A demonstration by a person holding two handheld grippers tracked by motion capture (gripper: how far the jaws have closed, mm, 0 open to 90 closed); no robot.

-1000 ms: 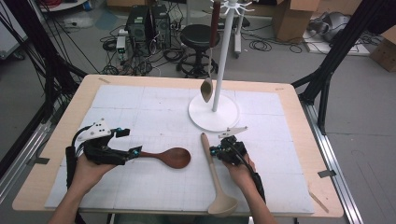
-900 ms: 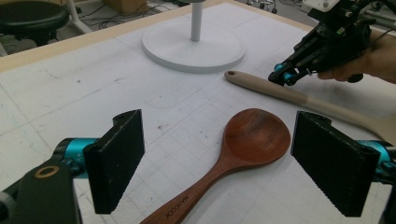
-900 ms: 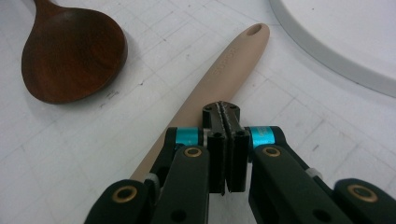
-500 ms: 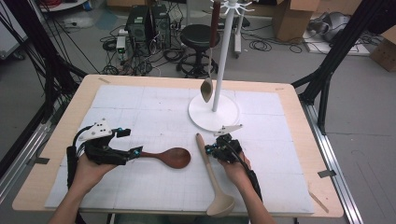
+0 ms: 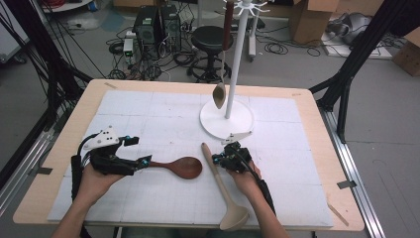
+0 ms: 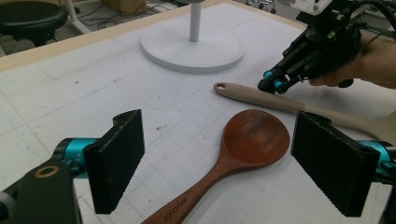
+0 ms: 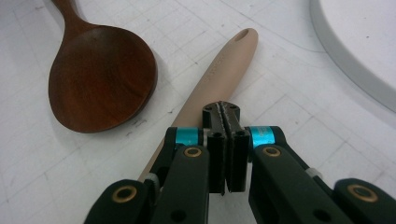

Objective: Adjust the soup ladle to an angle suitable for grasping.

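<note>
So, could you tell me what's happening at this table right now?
A person holds a gripper in each hand over a white mat. The left gripper is open, its jaws on either side of the handle of a dark wooden spoon lying flat. The right gripper is shut with nothing between its jaws, and sits right over the handle of a beige ladle, which also lies on the mat. Behind them, another spoon hangs on a white rack.

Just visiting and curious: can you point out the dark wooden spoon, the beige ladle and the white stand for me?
dark wooden spoon (image 5: 184, 167), high view, on its bowl.
beige ladle (image 5: 218, 173), high view, midway along its handle.
white stand (image 5: 212, 119), high view, on a bare part of its round base.
</note>
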